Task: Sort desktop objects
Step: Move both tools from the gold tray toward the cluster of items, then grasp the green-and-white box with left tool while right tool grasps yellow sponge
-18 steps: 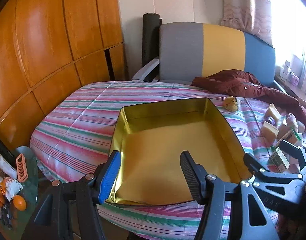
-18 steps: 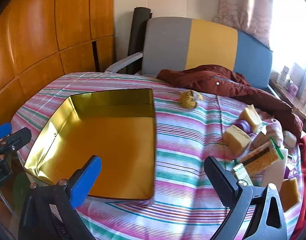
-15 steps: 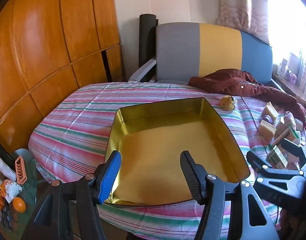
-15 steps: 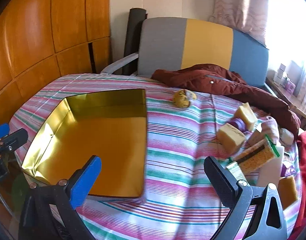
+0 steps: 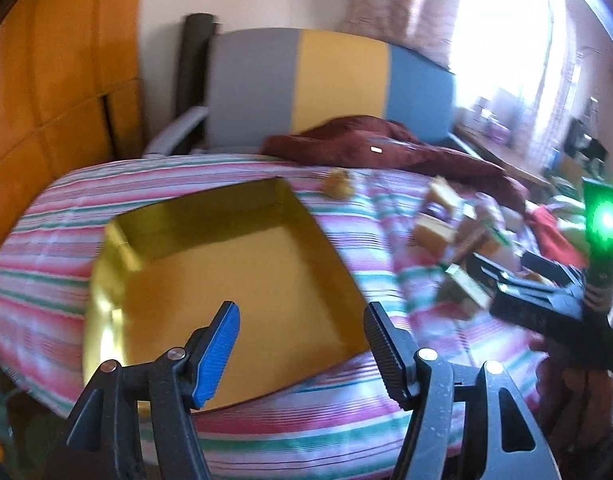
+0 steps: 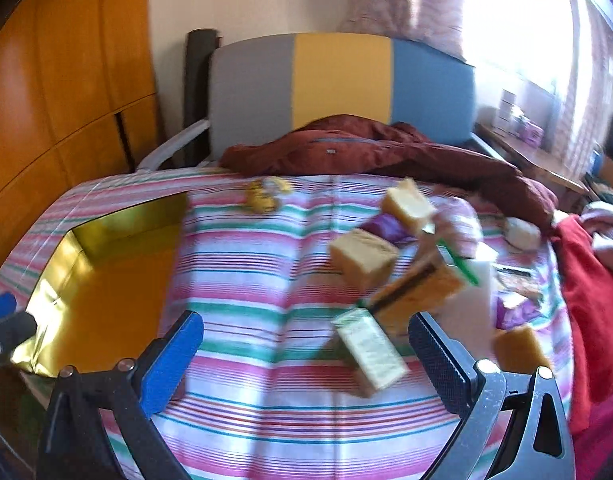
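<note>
Gold tray (image 6: 106, 276) is sitting open and empty at the left on the striped cloth. Yellow sponge blocks (image 6: 362, 260) and a scouring sponge (image 6: 422, 288) are lying heaped at the right, a small green box (image 6: 370, 350) lying tilted nearest. A yellow crumpled item (image 6: 262, 196) is resting far, between tray and heap.

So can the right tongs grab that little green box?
Probably yes. The right tongs are wide open, the green box lies on the striped cloth just ahead, and nothing blocks the way.
</note>
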Demonstrator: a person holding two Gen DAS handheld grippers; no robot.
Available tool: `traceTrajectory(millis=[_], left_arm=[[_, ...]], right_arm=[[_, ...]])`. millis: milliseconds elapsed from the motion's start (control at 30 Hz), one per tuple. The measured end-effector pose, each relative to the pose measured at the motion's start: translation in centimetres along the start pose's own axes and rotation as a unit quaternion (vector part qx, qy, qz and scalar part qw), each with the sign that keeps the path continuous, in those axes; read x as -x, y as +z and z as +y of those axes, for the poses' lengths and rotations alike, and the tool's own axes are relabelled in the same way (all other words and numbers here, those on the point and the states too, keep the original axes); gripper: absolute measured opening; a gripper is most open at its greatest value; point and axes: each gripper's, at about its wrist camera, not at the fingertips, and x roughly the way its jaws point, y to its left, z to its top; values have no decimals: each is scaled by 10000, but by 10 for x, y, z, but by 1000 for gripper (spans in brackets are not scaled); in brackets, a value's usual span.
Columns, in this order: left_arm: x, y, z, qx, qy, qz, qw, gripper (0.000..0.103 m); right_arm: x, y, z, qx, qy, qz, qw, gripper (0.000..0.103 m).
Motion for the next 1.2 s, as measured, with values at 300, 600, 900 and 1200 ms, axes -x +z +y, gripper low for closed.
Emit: traceTrajectory(millis=[300, 600, 900, 1200], left_arm=[[-24, 14, -55, -505, -1205, 236, 9911, 81], [-60, 19, -114, -1149, -1705, 782, 9755, 80], [-103, 18, -153, -1407, -1747, 1193, 9672, 80], [-140, 22, -184, -2257, -1489, 1291, 9540, 86]], right_arm=[[12, 0, -95, -726, -598, -12, 9956, 103], [28, -13, -181, -1438, -1003, 162, 9844, 103], [21, -29, -219, -2234, -770, 357, 9710, 103], [17, -29, -222, -2306, -584, 282, 9709, 103]])
